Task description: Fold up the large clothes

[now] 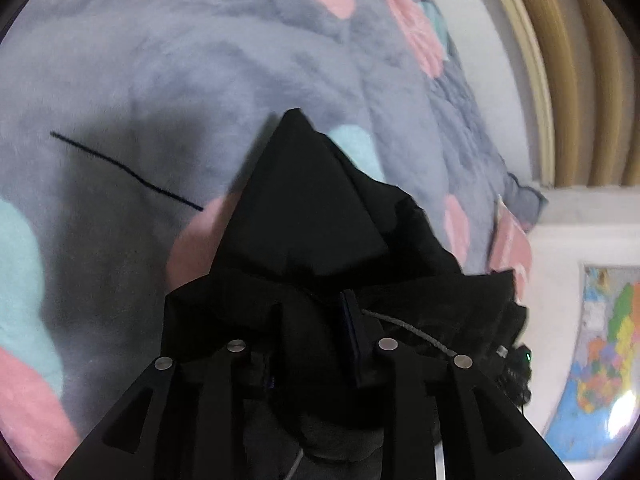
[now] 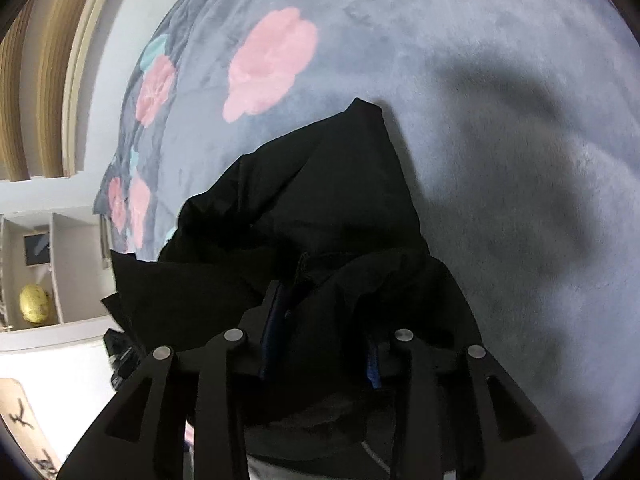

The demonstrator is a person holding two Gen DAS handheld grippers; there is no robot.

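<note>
A black garment (image 1: 312,208) lies bunched on a grey fleece blanket (image 1: 160,60) with pink and mint flowers, one corner of it poking up into a peak. My left gripper (image 1: 312,308) points down at it. Black cloth drapes over and between the jaws, and the right finger (image 1: 352,336) shows its bare pad face. A grey drawcord (image 1: 412,330) trails off to the right. In the right wrist view the same garment (image 2: 320,200) rests on the blanket (image 2: 480,80). My right gripper (image 2: 324,308) stands apart around a fold, blue pads showing, and does not pinch it.
A loose dark thread (image 1: 128,168) lies on the blanket to the left. Beyond the bed's edge are tan curtains (image 1: 580,80), a coloured wall map (image 1: 600,360), and a white shelf with a gold round object (image 2: 36,304).
</note>
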